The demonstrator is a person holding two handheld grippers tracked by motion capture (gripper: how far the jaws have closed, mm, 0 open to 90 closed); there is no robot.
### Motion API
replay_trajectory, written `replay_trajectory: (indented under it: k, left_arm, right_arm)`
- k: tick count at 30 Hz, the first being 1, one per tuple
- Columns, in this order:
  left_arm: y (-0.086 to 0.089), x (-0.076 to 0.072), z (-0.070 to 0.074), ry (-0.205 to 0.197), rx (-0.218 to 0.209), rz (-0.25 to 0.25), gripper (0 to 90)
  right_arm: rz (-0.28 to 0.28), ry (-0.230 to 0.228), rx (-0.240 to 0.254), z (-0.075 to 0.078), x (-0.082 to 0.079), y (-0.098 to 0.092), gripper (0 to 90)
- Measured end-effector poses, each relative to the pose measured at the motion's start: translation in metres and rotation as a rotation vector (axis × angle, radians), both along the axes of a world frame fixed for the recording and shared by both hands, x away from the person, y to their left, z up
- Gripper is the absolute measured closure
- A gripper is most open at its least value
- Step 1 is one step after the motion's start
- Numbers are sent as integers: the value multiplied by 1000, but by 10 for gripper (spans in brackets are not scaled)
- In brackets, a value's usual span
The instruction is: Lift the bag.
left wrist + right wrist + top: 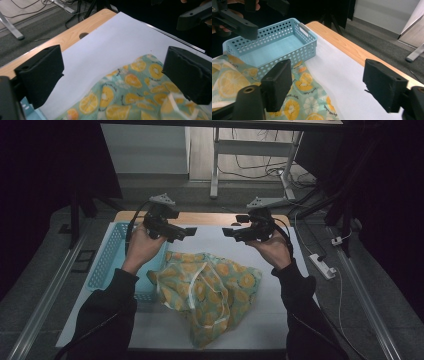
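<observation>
both tongs wide, empty: left gripper (192,231), right gripper (226,231) above fruit-print bag (207,292); blue basket (274,47) beside left; table hole (83,35) in left gripper view

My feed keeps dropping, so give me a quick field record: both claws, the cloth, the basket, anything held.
left claw: open, nothing between the jaws, above the cloth's far edge
right claw: open, nothing between the jaws
cloth: green with orange-slice print, crumpled on the white sheet
basket: light blue, perforated, nothing in it, left of the cloth, the cloth's edge against it
held: nothing
</observation>
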State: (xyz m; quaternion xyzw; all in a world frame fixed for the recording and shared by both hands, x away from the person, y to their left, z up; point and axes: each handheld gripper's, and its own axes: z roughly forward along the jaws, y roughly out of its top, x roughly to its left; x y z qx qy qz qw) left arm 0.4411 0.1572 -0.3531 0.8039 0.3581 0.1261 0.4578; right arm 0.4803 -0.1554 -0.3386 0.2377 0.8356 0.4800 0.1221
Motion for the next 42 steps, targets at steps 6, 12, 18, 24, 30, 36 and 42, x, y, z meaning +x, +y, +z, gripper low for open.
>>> replay_trajectory:
  k: [6, 12, 18, 24, 30, 36, 42]
  left_arm:
    - [21, -10, -18, 13, -18, 11, 0]
    - [38, -23, -36, 23, -25, 51, 0]
    - [53, -37, -49, 20, -12, 96, 0]
    - [70, -50, -62, 26, -11, 143, 0]
    - [85, -61, -81, 36, -25, 179, 0]
    - [90, -69, -93, 50, -38, 205, 0]
    - [92, -79, -104, 76, -34, 205, 0]
  right_arm:
    - [-3, 3, 6, -12, -8, 1, 143]
    - [-7, 5, 4, -24, -15, 3, 76]
    - [-1, 1, 2, -38, -20, 2, 33]
    - [-6, 6, -13, -54, -24, -1, 12]
    - [-21, -11, -54, -66, -26, -4, 0]
    - [-31, -26, -80, -77, -30, -7, 0]
    - [-36, -15, -73, -83, -37, -13, 0]
